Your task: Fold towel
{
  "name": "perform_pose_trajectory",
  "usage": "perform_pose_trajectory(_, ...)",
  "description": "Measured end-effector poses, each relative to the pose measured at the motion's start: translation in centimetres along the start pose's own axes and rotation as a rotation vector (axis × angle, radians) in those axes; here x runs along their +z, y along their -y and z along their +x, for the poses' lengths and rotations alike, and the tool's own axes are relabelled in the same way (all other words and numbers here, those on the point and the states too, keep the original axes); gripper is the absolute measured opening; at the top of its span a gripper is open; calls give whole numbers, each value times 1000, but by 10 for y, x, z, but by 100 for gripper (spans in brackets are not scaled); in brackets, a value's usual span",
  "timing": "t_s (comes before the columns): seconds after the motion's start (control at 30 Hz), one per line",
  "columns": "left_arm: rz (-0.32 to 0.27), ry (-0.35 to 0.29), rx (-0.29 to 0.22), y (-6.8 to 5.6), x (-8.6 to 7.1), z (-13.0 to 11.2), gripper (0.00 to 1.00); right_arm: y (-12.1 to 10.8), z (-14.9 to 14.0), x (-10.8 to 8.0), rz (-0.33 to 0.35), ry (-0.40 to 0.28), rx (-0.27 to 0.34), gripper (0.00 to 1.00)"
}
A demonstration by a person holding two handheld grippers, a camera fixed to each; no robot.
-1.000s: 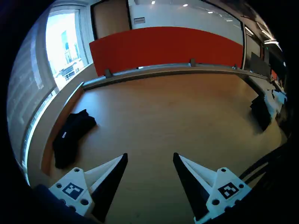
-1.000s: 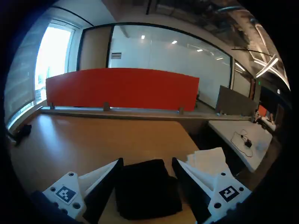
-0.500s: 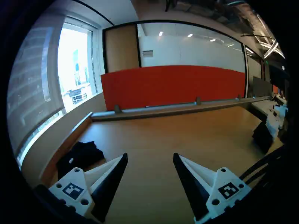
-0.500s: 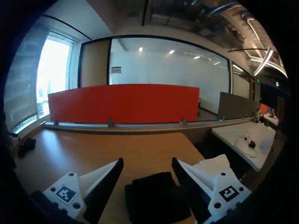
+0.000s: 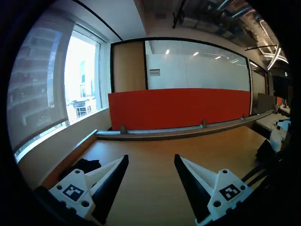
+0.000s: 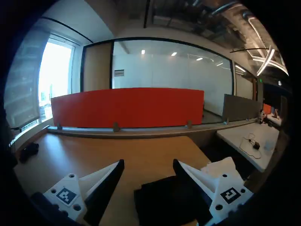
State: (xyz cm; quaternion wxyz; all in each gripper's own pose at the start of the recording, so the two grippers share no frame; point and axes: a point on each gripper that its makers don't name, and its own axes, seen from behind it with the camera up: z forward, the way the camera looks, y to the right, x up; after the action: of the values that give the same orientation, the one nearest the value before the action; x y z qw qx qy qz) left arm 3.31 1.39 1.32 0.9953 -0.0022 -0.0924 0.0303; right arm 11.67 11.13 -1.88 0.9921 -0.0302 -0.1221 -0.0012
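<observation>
A long wooden desk (image 5: 158,148) runs across an open office. A red divider (image 5: 180,109) stands along its far edge at 12 o'clock in both views. Behind the divider is a glass wall (image 5: 195,69) with ceiling lights showing through it. A bright window (image 5: 81,90) fills the 9 to 10 o'clock side, and strip lights (image 6: 263,62) hang at 2 o'clock in the right gripper view.

In the right gripper view a grey partition (image 6: 239,109) stands at 3 o'clock. Below it is a white desk (image 6: 244,137) with a cable (image 6: 251,142) and some small items too small to tell.

The left gripper (image 5: 151,156) hangs over bare wood, its claw spread wide and holding nothing. A crumpled black cloth (image 5: 83,165) lies at 8 o'clock by the desk's raised edge, partly behind the near finger. Another dark shape (image 5: 264,150) sits at 3 o'clock, unclear.

The right gripper (image 6: 148,161) is likewise wide, with nothing between its tips. The folded black towel (image 6: 165,196) lies flat on the desk at 5 to 6 o'clock, partly hidden by the right-hand finger. A white stack (image 6: 220,167) of folded sheets lies just beyond it at 4 o'clock.

A small notice (image 5: 154,72) hangs on the glass wall, its writing too small to read. Each finger carries a black-and-white marker square (image 5: 73,192), with no words on it.
</observation>
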Motion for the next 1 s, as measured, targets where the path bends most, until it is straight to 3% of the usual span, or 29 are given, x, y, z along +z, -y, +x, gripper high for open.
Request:
perform_pose_trajectory(0.27,-16,-24,-7,2,2,6,90,42,19,2,37,-41,-30,100)
perform_pose_trajectory(0.77,-54,-58,-23,-3,5,15,90,127,38,11,89,-90,-27,100)
perform_pose_trajectory(1.0,-75,-70,-25,-4,5,17,90,145,43,13,96,-103,-42,100)
